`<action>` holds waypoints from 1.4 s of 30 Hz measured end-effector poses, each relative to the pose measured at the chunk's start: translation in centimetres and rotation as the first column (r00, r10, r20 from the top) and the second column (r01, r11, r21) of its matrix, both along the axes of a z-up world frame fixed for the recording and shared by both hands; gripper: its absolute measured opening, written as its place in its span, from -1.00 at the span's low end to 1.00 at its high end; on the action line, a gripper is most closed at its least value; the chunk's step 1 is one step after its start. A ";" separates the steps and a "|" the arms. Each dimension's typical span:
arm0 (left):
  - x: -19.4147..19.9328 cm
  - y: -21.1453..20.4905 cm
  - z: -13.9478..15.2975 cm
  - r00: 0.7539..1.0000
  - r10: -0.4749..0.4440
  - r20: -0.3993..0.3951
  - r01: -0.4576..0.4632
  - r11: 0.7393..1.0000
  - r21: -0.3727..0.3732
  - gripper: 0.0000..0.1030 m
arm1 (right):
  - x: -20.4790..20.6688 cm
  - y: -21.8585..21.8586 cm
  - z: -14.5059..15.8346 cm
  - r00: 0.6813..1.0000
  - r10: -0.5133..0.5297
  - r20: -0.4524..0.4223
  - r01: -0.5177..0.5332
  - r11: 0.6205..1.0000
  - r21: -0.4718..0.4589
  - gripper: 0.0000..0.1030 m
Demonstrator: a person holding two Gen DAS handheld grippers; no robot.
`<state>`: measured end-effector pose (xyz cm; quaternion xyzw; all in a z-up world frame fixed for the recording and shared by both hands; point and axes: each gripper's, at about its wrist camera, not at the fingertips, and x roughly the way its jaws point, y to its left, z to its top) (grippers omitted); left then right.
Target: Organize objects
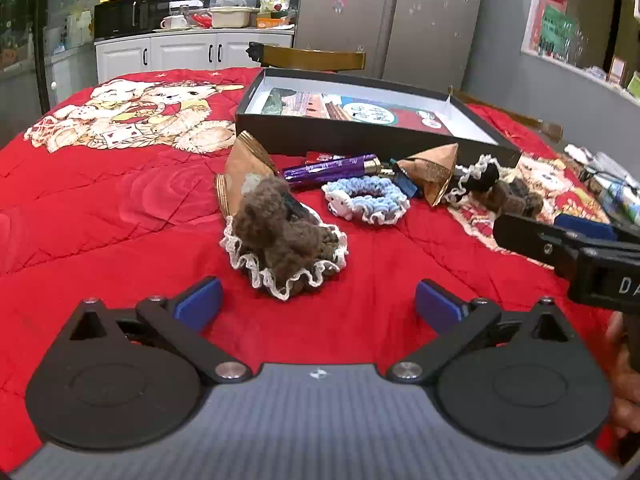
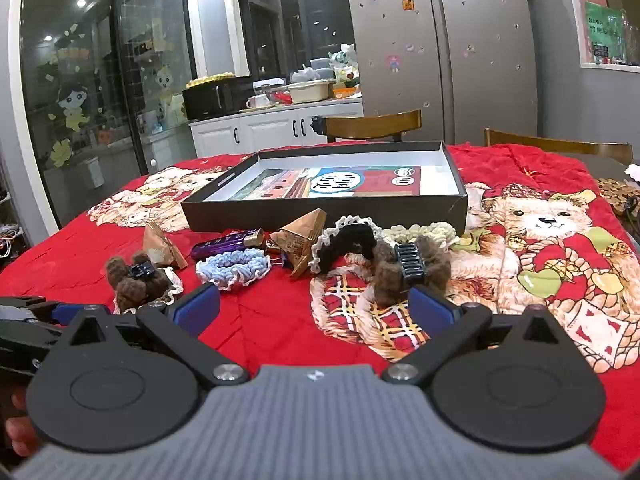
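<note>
Both jaws spread wide, nothing held: my left gripper [image 1: 319,304] hovers just short of the brown frilled scrunchie [image 1: 285,240], my right gripper [image 2: 314,306] near the brown hair clip [image 2: 412,268]. Loose items lie on the red quilt [image 1: 100,200] before the open black box [image 2: 328,204]. I'd straddle the scrunchie's bulk, not the lace, before closing.

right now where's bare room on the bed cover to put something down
Free: the red cover left of the brown scrunchie, and the strip between both open hand-held grippers and the clutter. The box has white floor at its right end. Crowded: the row before the box, purple tube to the paper cone.
</note>
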<state>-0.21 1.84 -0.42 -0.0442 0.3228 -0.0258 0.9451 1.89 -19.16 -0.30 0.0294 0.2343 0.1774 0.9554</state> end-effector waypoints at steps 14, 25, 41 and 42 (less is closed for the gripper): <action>0.4 -0.8 0.0 1.000 0.000 -0.019 0.002 0.997 0.074 0.99 | 0.4 -0.1 -0.2 1.000 -0.023 -0.021 0.023 1.000 -0.009 1.00; 0.5 -0.3 0.2 1.000 -0.006 0.003 0.006 0.999 0.033 0.97 | 1.8 -0.7 -0.3 0.997 -0.049 -0.062 0.049 0.999 -0.006 1.00; 2.1 0.9 0.5 0.998 0.062 0.009 -0.062 0.998 -0.022 0.91 | 5.1 -2.1 -0.7 0.982 -0.129 -0.141 0.130 0.992 -0.005 1.00; 2.2 0.8 0.5 0.998 0.069 0.009 -0.068 0.997 -0.018 0.83 | 5.6 -2.3 -0.8 0.979 -0.130 -0.160 0.133 0.991 0.007 1.00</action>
